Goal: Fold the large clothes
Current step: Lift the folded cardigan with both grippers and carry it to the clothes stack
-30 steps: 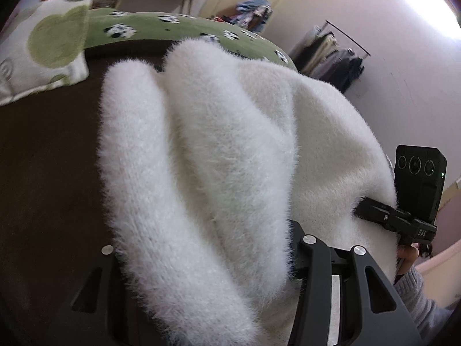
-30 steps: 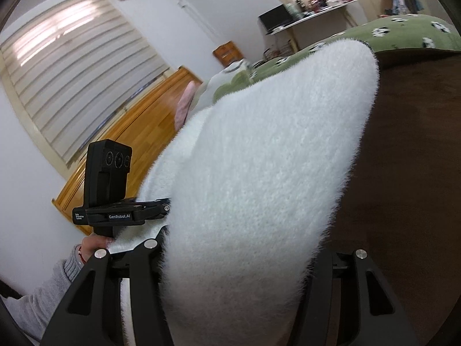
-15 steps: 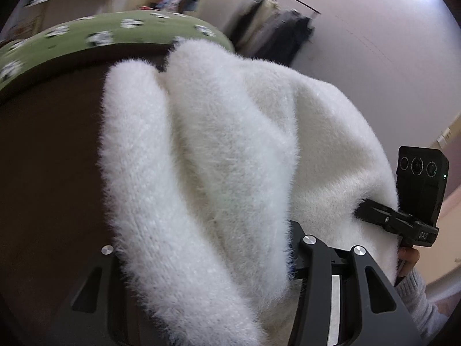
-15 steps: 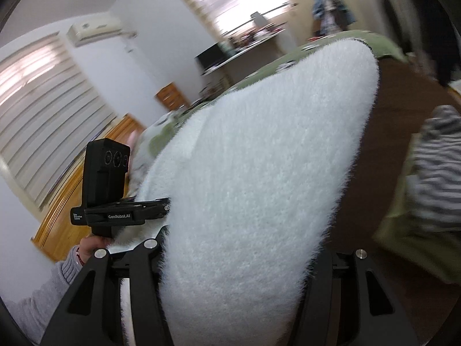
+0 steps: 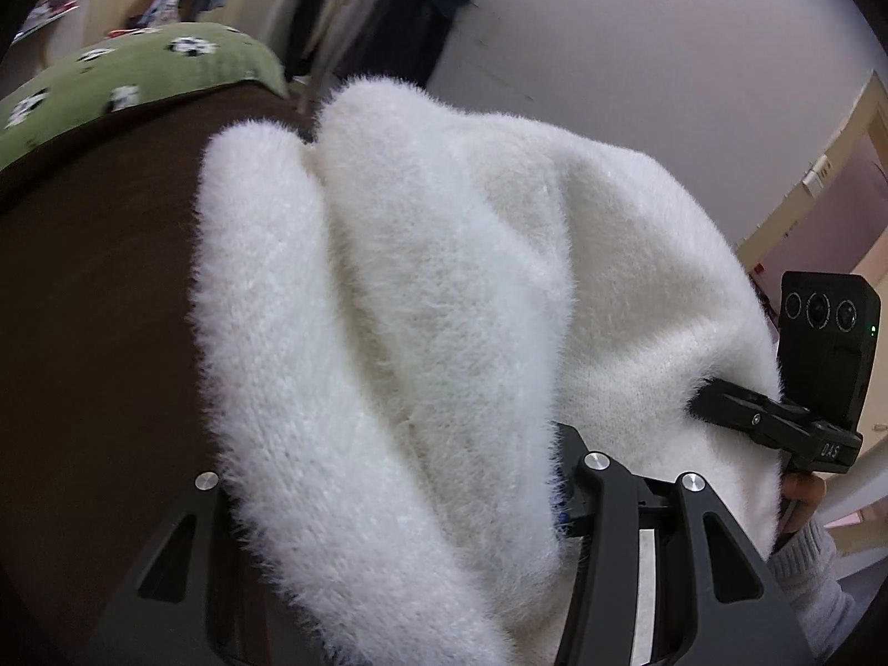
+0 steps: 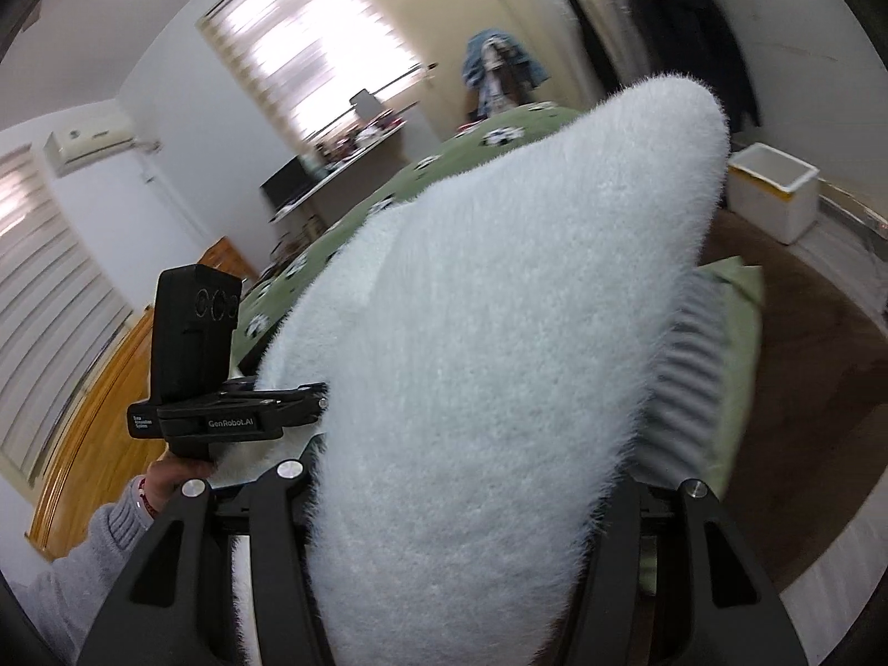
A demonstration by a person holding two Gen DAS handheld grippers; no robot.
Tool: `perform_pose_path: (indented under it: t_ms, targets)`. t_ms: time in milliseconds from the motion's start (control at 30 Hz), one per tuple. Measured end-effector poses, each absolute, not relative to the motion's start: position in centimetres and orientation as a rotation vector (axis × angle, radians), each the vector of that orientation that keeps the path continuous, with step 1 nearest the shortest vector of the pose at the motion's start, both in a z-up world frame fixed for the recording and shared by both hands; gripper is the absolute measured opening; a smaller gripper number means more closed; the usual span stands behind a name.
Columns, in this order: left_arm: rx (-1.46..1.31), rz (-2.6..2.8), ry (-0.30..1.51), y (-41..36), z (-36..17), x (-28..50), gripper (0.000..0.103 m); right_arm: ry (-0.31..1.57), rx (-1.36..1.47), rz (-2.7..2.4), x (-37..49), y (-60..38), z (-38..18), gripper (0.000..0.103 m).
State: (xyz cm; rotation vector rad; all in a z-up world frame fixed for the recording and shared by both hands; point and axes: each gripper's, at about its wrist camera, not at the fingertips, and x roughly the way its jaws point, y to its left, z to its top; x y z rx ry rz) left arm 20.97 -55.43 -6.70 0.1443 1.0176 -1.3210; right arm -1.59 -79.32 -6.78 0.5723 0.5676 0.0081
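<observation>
A folded white fluffy sweater [image 5: 444, 305] hangs bunched between both grippers and fills each view. In the left wrist view my left gripper [image 5: 388, 444] is shut on a thick fold of it, fingertips buried in the pile. The right gripper [image 5: 766, 416] grips the same sweater at its right edge, held by a hand in a grey sleeve. In the right wrist view my right gripper [image 6: 488, 472] is shut on the sweater [image 6: 499, 333] too. The left gripper [image 6: 250, 410] clamps its far left side. The sweater is held above a brown cover [image 5: 94, 305].
A green bedspread [image 6: 444, 166] with panda prints lies behind. A striped garment [image 6: 688, 361] on a pale green cloth lies on the brown cover at the right. Beyond stand a white foam box [image 6: 771, 188] and a clothes rack [image 6: 666, 16] with dark coats.
Both hands have swung sideways together with the sweater. The pillow and wooden headboard left view; the clothes rack, foam box and striped garment came in. Both grips look unchanged.
</observation>
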Motion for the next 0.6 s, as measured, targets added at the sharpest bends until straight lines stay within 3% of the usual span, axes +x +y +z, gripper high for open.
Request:
perform_pose_path:
  t_ms: [333, 600]
  targets:
    - [0.236, -1.345, 1.015, -63.6, -6.1, 20.8, 0.051, 0.531, 0.627, -0.022, -1.0, -85.7, -8.0, 0.054]
    - [0.242, -1.309, 1.058, -65.7, -7.2, 21.2, 0.052, 0.581, 0.671, 0.001, 1.3, -89.7, -11.0, 0.055]
